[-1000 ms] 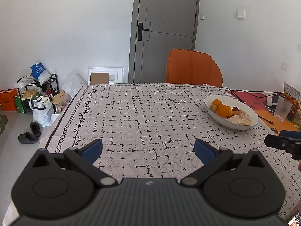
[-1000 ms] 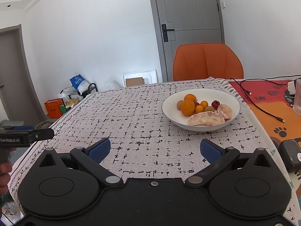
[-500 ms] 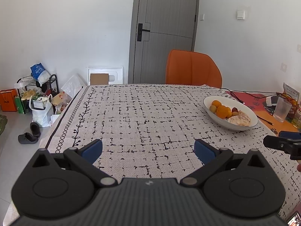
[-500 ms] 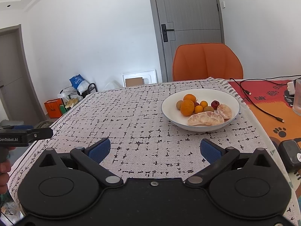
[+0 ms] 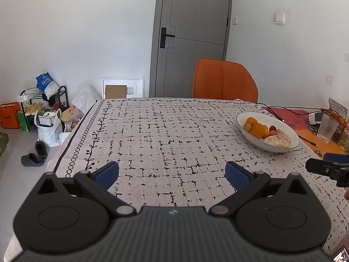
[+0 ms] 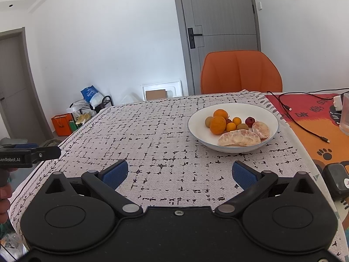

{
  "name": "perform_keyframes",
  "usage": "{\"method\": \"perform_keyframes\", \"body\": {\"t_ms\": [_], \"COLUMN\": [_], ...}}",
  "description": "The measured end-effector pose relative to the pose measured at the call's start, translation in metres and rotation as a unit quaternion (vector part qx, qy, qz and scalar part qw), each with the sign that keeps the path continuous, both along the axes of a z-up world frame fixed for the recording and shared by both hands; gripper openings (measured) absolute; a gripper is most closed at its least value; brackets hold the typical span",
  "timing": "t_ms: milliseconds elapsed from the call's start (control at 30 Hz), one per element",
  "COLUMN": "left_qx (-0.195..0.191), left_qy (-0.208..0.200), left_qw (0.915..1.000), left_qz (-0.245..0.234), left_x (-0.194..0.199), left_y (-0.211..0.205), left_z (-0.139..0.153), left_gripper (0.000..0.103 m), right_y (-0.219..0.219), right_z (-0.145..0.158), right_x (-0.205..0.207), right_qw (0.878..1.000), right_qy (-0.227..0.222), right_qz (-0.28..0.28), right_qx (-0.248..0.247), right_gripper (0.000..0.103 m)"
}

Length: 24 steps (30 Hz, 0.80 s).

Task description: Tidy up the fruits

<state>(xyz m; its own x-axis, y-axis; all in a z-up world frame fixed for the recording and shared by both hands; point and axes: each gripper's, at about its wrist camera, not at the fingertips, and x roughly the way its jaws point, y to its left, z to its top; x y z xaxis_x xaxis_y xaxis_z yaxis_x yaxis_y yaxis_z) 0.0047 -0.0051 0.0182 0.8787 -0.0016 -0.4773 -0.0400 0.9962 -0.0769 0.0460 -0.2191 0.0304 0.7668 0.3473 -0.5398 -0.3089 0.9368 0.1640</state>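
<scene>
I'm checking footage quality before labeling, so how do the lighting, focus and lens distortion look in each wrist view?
Left wrist view: even daylight, fruit bowl sharp, door bowed by the fisheye, dark corners. Right wrist view: bright and soft, faint shadow under the bowl, fruit crisp, walls curved toward the edges. Both open grippers, left gripper and right gripper, loom large and dark.

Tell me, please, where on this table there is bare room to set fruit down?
The patterned tablecloth is bare from the white bowl across to its vine-printed edge, and forward to both open hand-held grippers: left, right. Right of the bowl is crowded: a black cable, a glass and a dark device sit on the orange mat.
</scene>
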Motion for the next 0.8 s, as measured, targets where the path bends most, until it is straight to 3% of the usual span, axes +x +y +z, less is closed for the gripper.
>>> {"method": "perform_keyframes", "body": {"t_ms": [800], "left_qx": [-0.005], "left_qy": [-0.001], "left_qw": [1.0000], "left_qz": [-0.004], "left_x": [-0.0023], "left_y": [0.0002], "left_z": [0.0009], "left_gripper": [0.103], "right_y": [0.0015], "right_z": [-0.0023], "right_x": [0.0015], "right_qw": [1.000], "right_qy": [0.003], "right_qz": [0.000], "right_qx": [-0.002], "right_gripper": [0.103]}}
